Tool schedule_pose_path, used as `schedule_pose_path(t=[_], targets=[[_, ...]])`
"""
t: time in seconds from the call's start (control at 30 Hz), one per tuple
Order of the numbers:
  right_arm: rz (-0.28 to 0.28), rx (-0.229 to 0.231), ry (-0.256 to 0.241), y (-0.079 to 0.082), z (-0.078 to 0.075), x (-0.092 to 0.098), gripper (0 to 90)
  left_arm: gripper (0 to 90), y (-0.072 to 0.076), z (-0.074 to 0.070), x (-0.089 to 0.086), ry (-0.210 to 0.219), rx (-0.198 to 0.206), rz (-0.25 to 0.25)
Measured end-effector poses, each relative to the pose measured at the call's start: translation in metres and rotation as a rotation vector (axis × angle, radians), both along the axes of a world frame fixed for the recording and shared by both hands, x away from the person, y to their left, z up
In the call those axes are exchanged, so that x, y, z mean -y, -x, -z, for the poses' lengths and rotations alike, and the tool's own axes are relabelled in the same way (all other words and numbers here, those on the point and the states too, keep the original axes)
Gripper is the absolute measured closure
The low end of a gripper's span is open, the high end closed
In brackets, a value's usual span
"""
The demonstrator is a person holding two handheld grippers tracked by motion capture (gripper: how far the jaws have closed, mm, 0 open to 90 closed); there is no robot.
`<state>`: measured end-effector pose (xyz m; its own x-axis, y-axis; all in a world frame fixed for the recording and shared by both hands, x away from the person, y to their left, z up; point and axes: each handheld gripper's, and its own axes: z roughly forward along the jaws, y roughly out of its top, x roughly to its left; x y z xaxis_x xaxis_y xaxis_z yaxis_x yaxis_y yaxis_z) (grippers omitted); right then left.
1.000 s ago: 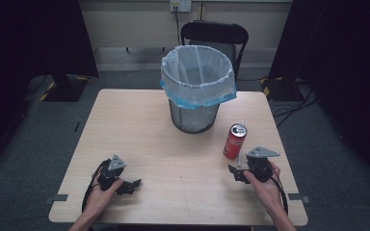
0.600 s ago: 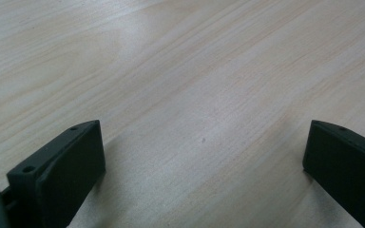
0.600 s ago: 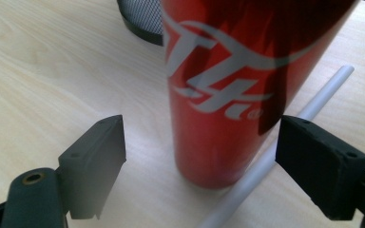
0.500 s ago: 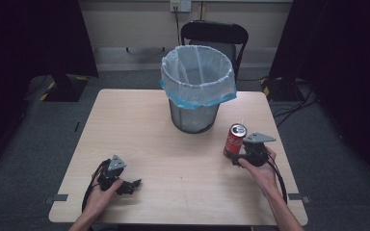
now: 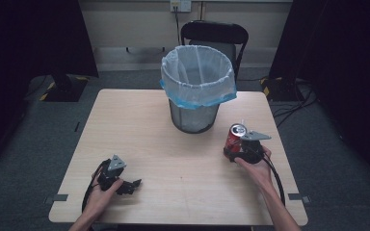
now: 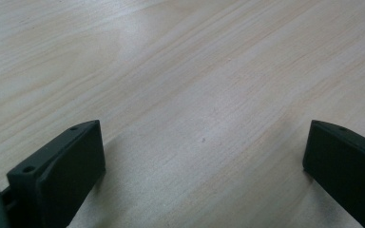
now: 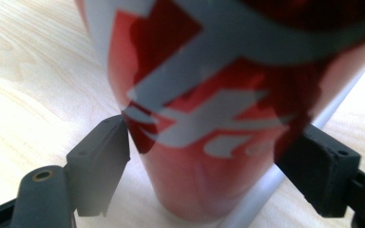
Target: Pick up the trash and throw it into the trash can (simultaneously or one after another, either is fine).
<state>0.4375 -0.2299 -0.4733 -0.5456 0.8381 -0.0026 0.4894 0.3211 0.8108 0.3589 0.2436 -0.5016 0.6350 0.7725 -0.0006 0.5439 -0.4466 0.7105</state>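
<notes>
The right gripper (image 7: 204, 156) pinches a red can (image 7: 218, 109) with unreadable white lettering, standing near the table's (image 5: 139, 125) right edge. The left gripper (image 6: 204, 166) rests spread on bare wood.

Table (image 5: 139, 120): rectangular, pale wood-grain top, standing on grey carpeted floor (image 5: 38, 134).

Items carried directly on the top:
- Wire-mesh waste bin (image 5: 195, 118), lined with a white and blue bag, placed upright at the far middle.
- Red drink can (image 5: 234, 137), stood upright near the right edge, well apart from the bin.
- Left gripper (image 5: 125, 185), rested near the front left corner.
</notes>
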Motion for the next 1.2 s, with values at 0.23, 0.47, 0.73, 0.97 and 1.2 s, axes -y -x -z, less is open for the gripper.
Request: schedule_pose_path(t=[0.23, 0.47, 0.73, 0.97, 1.2], targets=[[-0.001, -0.011, 0.026, -0.004, -0.001, -0.005, 28.3, 0.0, 0.000, 0.000, 0.000, 0.000, 0.000, 0.000], [-0.009, -0.007, 0.024, -0.007, -0.002, -0.010, 33.9, 0.0, 0.000, 0.000, 0.000, 0.000, 0.000, 0.000], [0.005, -0.005, -0.013, -0.005, -0.007, -0.007, 34.1, 0.0, 0.000, 0.000, 0.000, 0.000, 0.001, -0.001], [0.000, -0.015, -0.049, -0.003, -0.012, -0.003, 34.2, 0.0, 0.000, 0.000, 0.000, 0.000, 0.001, -0.001], [-0.010, -0.030, -0.077, 0.001, -0.018, -0.004, 34.4, 0.0, 0.000, 0.000, 0.000, 0.000, 0.001, -0.001]])
